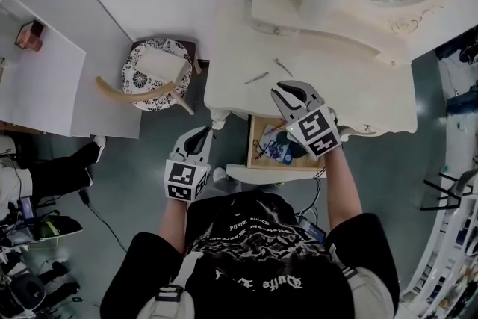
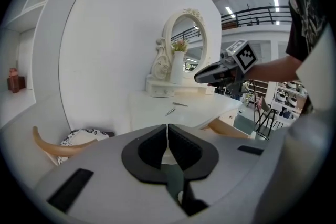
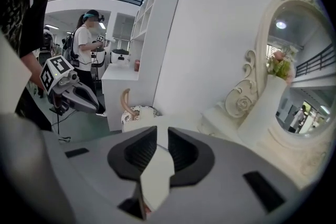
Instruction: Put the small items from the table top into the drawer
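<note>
Right hand-held gripper point(image 1: 287, 93), jaws spread and empty, hovers over the tabletop's point(image 1: 343, 78) front edge. Left hand-held gripper point(image 1: 203, 134) is pressed together.

No words or numbers can be read with certainty. The person's black shirt point(image 1: 254, 246) bears white ornate lettering, too distorted to decipher; the left gripper point(image 1: 204, 133) and right gripper point(image 1: 288, 91) carry only black-and-white square markers
</note>
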Demonstrator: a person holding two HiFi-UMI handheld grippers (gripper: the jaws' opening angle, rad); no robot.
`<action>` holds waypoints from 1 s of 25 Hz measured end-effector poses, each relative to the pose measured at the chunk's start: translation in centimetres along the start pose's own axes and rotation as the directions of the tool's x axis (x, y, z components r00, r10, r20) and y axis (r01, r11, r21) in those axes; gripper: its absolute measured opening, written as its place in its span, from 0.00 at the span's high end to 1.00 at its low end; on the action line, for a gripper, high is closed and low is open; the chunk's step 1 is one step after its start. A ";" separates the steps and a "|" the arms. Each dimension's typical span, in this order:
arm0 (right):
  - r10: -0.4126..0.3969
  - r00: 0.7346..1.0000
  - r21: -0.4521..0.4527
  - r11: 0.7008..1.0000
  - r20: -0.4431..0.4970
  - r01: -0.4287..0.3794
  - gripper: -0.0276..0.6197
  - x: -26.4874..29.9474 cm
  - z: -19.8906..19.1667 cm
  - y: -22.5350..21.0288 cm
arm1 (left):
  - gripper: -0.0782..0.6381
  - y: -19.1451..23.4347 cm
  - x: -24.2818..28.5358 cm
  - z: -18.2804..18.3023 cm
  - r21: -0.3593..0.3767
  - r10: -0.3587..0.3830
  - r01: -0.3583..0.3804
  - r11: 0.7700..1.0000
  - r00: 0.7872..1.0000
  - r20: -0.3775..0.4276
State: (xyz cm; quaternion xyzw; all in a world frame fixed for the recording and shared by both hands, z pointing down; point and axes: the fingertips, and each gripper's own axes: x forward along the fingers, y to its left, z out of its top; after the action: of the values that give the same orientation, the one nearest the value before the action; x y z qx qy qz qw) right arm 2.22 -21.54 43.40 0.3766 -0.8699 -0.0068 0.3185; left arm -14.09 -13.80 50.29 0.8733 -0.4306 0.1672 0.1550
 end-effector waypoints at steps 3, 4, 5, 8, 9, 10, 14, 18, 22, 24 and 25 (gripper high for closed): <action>0.042 0.999 -0.011 0.999 -0.022 -0.042 0.81 1.2 -0.6 -0.4 | 0.86 0.4 0.5 0.0 -0.012 0.022 -0.022 1.000 1.000 -0.006; 0.057 0.998 -0.017 0.998 -0.033 -0.058 0.79 1.6 -0.8 -0.5 | 0.86 0.5 0.8 0.1 -0.015 0.027 -0.027 1.000 1.000 -0.007; 0.073 0.996 -0.024 0.997 -0.045 -0.074 0.79 2.0 -1.1 -0.6 | 0.86 0.6 1.0 0.1 -0.018 0.032 -0.033 0.999 0.999 -0.009; 0.106 0.992 -0.053 0.993 -0.075 -0.110 0.78 3.2 -1.5 -1.1 | 0.86 0.7 1.4 0.0 -0.028 0.046 -0.047 0.999 0.999 -0.017; 0.114 0.990 -0.060 0.991 -0.080 -0.119 0.78 3.5 -1.6 -1.2 | 0.86 0.8 1.5 -0.1 -0.030 0.050 -0.051 0.998 0.999 -0.021; 0.124 0.989 -0.067 0.989 -0.085 -0.129 0.78 3.9 -1.7 -1.4 | 0.86 0.8 1.6 -0.1 -0.032 0.054 -0.055 0.998 0.998 -0.026; 0.174 0.979 -0.082 0.980 -0.105 -0.183 0.77 5.3 -2.1 -1.4 | 0.86 1.0 1.9 -0.5 -0.034 0.068 -0.069 0.997 0.997 -0.044; 0.193 0.971 -0.133 0.968 -0.141 -0.212 0.77 6.5 -2.7 -1.7 | 0.86 1.3 2.4 -0.6 -0.042 0.082 -0.084 0.996 0.995 -0.054; 0.216 0.957 -0.188 0.949 -0.196 -0.253 0.77 7.8 -3.7 -2.0 | 0.86 1.3 3.0 -0.7 -0.035 0.089 -0.091 0.995 0.994 -0.064; 0.228 0.949 -0.200 0.941 -0.216 -0.272 0.77 8.4 -4.3 -2.1 | 0.86 1.3 3.3 -0.9 -0.036 0.093 -0.095 0.995 0.993 -0.072; 0.234 0.946 -0.206 0.937 -0.225 -0.281 0.77 8.7 -4.5 -2.1 | 0.86 1.4 3.4 -1.0 -0.039 0.095 -0.098 0.994 0.993 -0.076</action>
State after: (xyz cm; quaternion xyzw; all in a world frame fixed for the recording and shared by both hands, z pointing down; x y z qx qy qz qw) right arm 1.65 -27.76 51.26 0.2173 -0.8691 -0.0304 0.4433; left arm -13.38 -16.58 52.79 0.8411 -0.4698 0.1976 0.1811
